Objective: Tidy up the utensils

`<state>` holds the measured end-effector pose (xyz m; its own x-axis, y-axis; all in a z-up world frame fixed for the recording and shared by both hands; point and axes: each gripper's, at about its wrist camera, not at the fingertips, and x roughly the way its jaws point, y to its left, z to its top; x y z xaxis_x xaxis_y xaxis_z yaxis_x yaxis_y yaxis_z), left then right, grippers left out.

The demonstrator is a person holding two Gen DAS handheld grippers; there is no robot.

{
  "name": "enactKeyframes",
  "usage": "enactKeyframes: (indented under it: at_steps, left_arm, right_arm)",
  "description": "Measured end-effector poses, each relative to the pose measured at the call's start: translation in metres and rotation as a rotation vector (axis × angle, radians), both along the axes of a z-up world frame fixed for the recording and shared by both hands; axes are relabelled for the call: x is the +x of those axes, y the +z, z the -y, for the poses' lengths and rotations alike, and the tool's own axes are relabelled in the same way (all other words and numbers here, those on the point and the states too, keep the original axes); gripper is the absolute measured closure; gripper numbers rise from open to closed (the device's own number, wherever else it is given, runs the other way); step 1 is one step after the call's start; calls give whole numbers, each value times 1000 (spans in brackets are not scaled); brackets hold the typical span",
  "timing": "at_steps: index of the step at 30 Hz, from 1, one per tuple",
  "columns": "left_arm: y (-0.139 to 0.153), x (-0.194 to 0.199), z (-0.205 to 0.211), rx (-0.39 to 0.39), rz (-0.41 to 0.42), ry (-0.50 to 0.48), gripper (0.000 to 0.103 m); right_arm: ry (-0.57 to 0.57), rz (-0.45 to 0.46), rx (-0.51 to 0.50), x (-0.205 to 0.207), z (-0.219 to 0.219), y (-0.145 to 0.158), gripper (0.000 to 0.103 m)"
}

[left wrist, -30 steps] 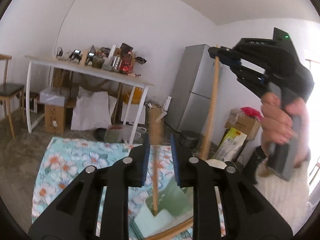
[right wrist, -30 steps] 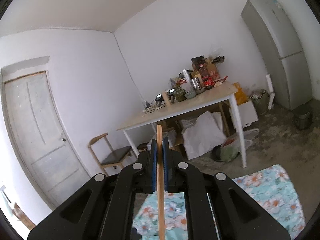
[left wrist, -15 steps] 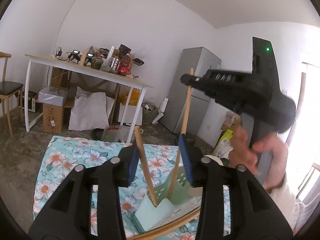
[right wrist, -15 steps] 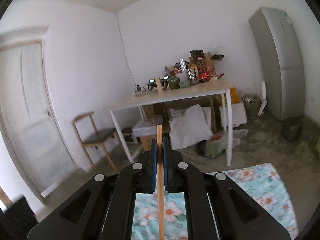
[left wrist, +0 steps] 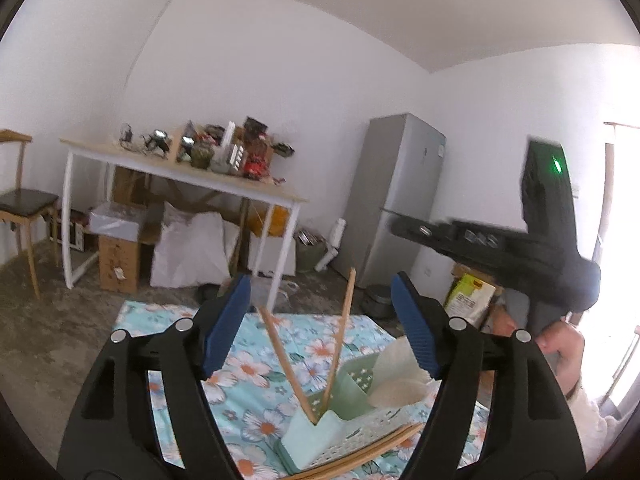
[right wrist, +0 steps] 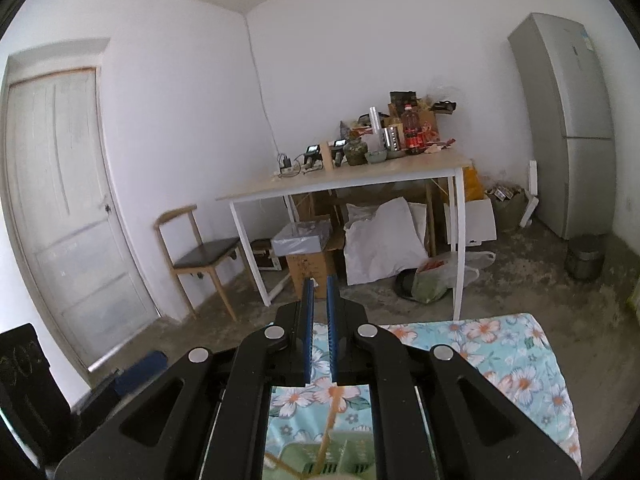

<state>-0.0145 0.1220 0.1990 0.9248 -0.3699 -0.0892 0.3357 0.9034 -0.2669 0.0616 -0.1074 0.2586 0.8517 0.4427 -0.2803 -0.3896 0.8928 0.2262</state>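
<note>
Left wrist view, nearest first: left claw (left wrist: 320,328) spread wide and empty, blue pads (left wrist: 226,326) flanking both chopsticks (left wrist: 338,340) without touching, probably freed so the sticks can rest on their own; just beyond, at 6 o'clock, chopsticks standing tip-down in the green holder (left wrist: 352,392), leaning apart in a V toward 11 and 1 o'clock, propped by the compartment walls; holder sitting on the floral tabletop (left wrist: 256,364); more wooden sticks (left wrist: 372,454) lying along the near rim, seemingly awaiting sorting; at 3 o'clock, right claw body (left wrist: 500,240) raised above the holder. Right wrist view: right claw (right wrist: 319,320) nearly together, a narrow slit left, clamped on nothing; one stick (right wrist: 330,436) visible below, upright in the holder; far off at 12 o'clock, cluttered white table (right wrist: 360,180); at 2 o'clock, grey fridge (right wrist: 568,120).
</note>
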Motion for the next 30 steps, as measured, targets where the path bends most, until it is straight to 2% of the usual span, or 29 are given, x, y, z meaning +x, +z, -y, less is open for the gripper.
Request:
enactKeyframes:
  at_steps: [3,6,8,9,10,12,14,17,20,23,26,30]
  left_arm:
    - [10,-28,-11,2,32,57,34]
    - [10,-42,-17,16,-31,94,34]
    - [-4,-45,-20,-2,-148,92,34]
    - [-19,-43,-20,-39,-226,58,36]
    - [-30,-40,-19,-70,-280,28,39]
    - [-69,-30,-13,-171,-445,-35,48]
    - [-102,-19,-4,-242,-565,-105,51]
    - [-142,-7,6,-264,-676,-115,54]
    - [-161,6,14,-244,-744,-101,55]
    - [-177,14,21,-293,-816,-99,56]
    - [-182,18,21,-329,-795,-85,56]
    - [-188,28,15,-435,-779,-29,57]
  right_arm:
    - [-1,8,41,-21,25,4,96]
    - [-13,3,56,-49,57,0,95]
    - [-42,-18,33,-65,78,-10,93]
    - [-60,-31,22,-72,87,-18,90]
    - [-84,-50,10,-76,95,-26,90]
    - [-107,-110,-9,-83,112,-51,90]
    - [-141,-180,-36,-85,124,-77,90]
    - [-177,-260,-80,-86,137,-115,90]
    - [-202,-331,-117,-78,145,-149,90]
    - [-203,-397,-107,-73,149,-177,90]
    - [-201,-426,-97,-69,148,-190,90]
    - [-190,-440,-78,-66,147,-195,90]
